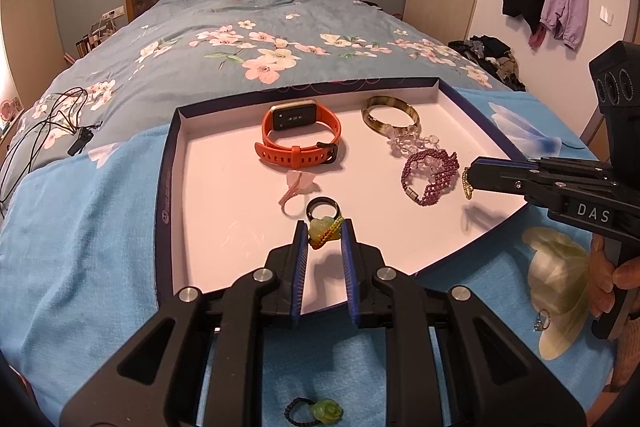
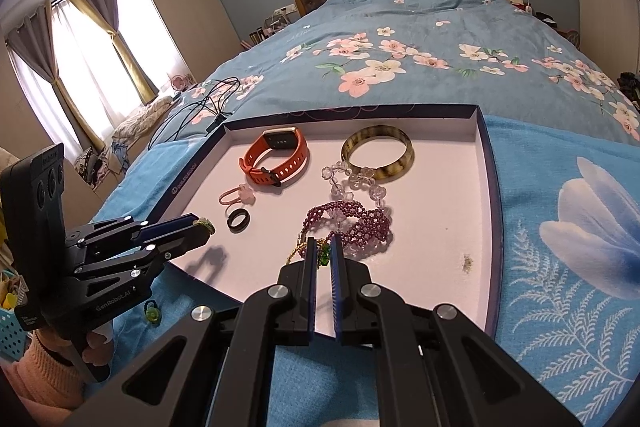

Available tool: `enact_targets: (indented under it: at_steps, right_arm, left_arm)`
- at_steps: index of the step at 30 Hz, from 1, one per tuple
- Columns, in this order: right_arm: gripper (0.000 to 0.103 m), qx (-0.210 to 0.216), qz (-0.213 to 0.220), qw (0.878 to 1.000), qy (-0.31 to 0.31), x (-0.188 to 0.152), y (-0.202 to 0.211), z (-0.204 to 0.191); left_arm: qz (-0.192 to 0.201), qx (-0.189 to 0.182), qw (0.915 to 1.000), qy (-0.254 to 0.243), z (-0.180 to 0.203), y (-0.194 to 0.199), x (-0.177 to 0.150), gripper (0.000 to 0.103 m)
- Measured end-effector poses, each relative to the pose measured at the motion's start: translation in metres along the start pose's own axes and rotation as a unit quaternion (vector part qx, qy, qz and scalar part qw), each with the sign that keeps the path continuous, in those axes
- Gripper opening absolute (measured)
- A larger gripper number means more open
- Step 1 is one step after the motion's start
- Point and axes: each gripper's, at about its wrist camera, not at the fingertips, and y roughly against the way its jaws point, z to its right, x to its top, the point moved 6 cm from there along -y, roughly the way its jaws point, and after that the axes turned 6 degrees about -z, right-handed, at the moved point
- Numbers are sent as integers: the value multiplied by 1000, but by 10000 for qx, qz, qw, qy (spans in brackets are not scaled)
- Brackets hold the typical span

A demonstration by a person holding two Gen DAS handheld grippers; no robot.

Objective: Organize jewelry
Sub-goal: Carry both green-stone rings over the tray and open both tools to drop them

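Tray [image 1: 460, 99]: lies on a towel [image 1: 80, 227] spread over the near end of the bed [image 1: 240, 27]
Far row in tray: watch [image 1: 300, 137] left, bangle [image 1: 390, 115] right
Bead string [image 1: 412, 141]: touching the bangle's near edge
Beaded bracelet [image 1: 430, 177]: just before the bead string, right half of tray
Flower ring [image 1: 298, 187]: before the watch
Plain ring [image 1: 322, 209]: just before the flower ring
Left gripper [image 1: 325, 233]: over the tray's near edge, a corded pendant [image 1: 320, 231] between its jaws
Right gripper [image 2: 323, 253]: over the tray's near right part, a chain [image 2: 296, 253] between its jaws
Off tray: a ring with stone [image 1: 316, 411] on the towel, before the tray
Cables [image 1: 48, 123]: on the bed, left of the tray
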Motion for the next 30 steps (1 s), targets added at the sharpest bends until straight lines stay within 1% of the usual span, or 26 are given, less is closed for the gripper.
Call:
enact_targets:
  at_steps: [16, 19, 21, 24, 26, 28, 30]
  right_arm:
    - [5, -205, -102, 9997, 32, 1, -13, -2]
    - [9, -350, -95, 9993, 30, 1, -14, -2]
    - [9, -340, -72, 9994, 31, 1, -13, -2]
    - [10, -306, -17, 9995, -27, 1, -9, 0]
    - [10, -288, 4, 9996, -43, 2, -8, 1]
    - [13, -245, 50, 9997, -85, 2, -4, 3]
    - [14, -225, 123, 9996, -130, 2, 2, 5]
  left_arm:
    - [-106, 18, 9999, 36, 1, -8, -1, 17]
    - [-106, 14, 9999, 53, 1, -8, -1, 17]
    - [-103, 16, 9999, 47, 1, -7, -1, 17]
    - [-68, 10, 10000, 57, 0, -7, -1, 24]
    - [-8, 16, 10000, 80, -1, -3, 0, 31]
    - [77, 17, 9999, 126, -3, 3, 1, 33]
    - [179, -18, 9997, 185, -6, 12, 1, 34]
